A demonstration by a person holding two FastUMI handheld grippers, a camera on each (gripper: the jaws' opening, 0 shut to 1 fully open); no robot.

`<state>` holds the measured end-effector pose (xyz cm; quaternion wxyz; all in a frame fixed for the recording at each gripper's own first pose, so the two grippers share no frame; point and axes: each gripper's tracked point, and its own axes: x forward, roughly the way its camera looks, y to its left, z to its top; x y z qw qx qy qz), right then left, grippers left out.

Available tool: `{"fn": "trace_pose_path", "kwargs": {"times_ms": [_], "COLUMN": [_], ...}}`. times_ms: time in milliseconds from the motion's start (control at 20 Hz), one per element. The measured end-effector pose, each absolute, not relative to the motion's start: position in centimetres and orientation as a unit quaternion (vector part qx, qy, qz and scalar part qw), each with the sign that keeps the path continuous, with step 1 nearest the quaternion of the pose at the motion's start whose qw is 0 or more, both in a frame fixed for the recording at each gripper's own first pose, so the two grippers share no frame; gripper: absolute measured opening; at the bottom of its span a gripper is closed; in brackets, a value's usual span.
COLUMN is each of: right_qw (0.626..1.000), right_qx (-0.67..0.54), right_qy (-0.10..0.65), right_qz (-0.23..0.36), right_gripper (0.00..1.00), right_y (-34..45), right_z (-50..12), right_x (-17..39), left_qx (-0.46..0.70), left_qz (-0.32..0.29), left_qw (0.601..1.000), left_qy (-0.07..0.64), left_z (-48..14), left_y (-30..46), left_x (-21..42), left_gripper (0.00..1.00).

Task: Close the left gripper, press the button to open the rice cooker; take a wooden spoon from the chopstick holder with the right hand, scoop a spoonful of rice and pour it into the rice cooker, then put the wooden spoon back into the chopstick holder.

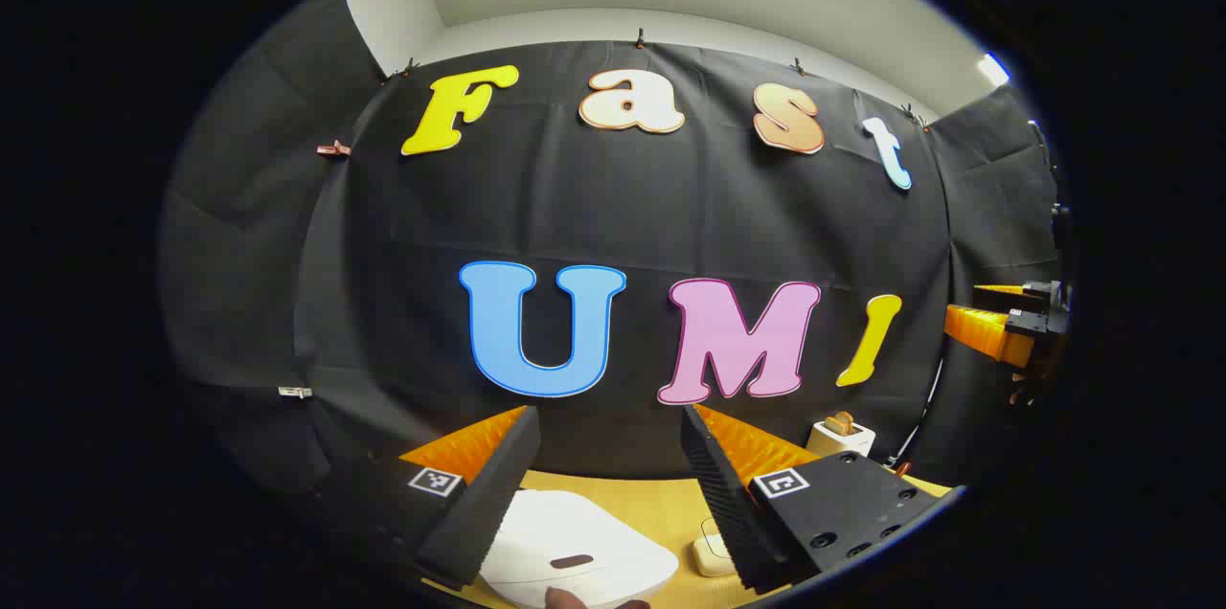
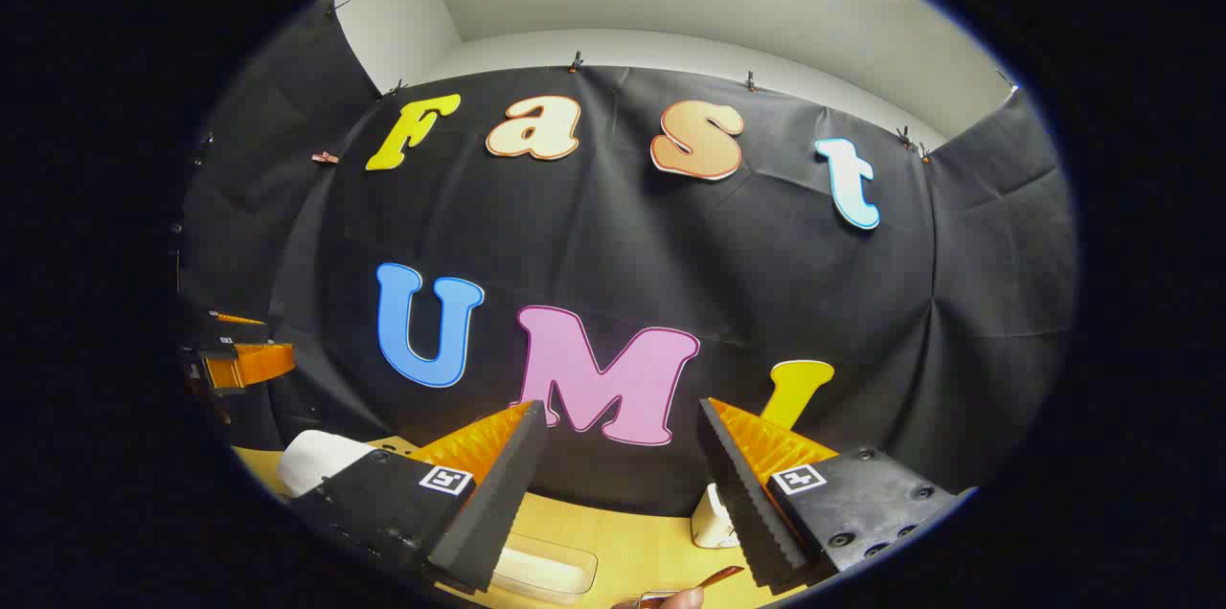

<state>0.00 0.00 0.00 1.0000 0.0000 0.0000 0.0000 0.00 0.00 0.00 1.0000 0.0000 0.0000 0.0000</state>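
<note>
Rice cooker (image 1: 575, 556) low on table (image 1: 661, 504), lid down, under left gripper (image 1: 605, 470). Both claws wide open, empty; right gripper (image 2: 623, 475) idle. Advice: shut left fingers fully first, then push lid button (image 1: 572, 560) squarely downward.

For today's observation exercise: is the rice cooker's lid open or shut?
Shut. In the left gripper view the rice cooker shows its white lid lying flat over the body, below the open left gripper, no inside visible.

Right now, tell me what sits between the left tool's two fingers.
In the left gripper view, the left tool is open; in the gap between its fingers lie the white rice cooker, lid closed, and bare table beyond.
</note>
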Motion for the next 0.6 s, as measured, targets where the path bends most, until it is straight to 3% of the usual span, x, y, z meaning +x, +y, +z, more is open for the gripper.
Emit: {"fn": "trace_pose_path", "kwargs": {"times_ms": [50, 100, 150, 300, 350, 400, 450, 500, 600], "right_qw": [1.000, 1.000, 1.000, 1.000, 1.000, 1.000, 1.000, 1.000, 1.000], "right_qx": [0.001, 0.002, 0.003, 0.003, 0.003, 0.004, 0.003, 0.003, 0.002], "right_qy": [0.000, -0.002, -0.002, -0.005, -0.005, -0.005, -0.006, -0.007, -0.009], "right_qz": [-0.001, -0.002, -0.002, -0.003, -0.003, -0.004, -0.004, -0.004, -0.004], "right_gripper": [0.97, 0.90, 0.97, 0.97, 0.90, 0.97, 0.97, 0.90, 0.90], "right_y": [-0.03, -0.08, -0.06, -0.06, 0.04, 0.02, 0.05, 0.03, 0.14], "right_z": [0.02, -0.10, -0.18, -0.28, -0.36, -0.27, -0.33, -0.34, -0.32], "right_x": [0.10, 0.13, 0.12, 0.20, 0.15, 0.46, 0.52, 0.58, 0.53], "left_qx": [0.001, 0.001, 0.002, 0.007, 0.007, 0.008, 0.009, 0.010, 0.013], "left_qz": [-0.002, -0.003, -0.003, -0.002, 0.000, 0.001, 0.003, 0.003, 0.004], "left_qw": [1.000, 1.000, 1.000, 1.000, 1.000, 1.000, 1.000, 1.000, 1.000], "left_qy": [-0.001, -0.002, -0.001, -0.002, -0.003, -0.003, -0.002, -0.002, -0.001], "left_z": [0.03, 0.12, 0.03, 0.08, 0.03, 0.11, 0.06, 0.00, -0.08], "left_y": [-0.12, -0.17, -0.13, -0.02, 0.05, 0.14, 0.07, 0.12, 0.12], "left_x": [0.00, 0.07, 0.00, -0.05, -0.15, -0.08, -0.01, -0.06, -0.16], "left_gripper": [0.95, 0.95, 0.95, 0.95, 0.95, 0.95, 0.95, 0.95, 0.95]}}
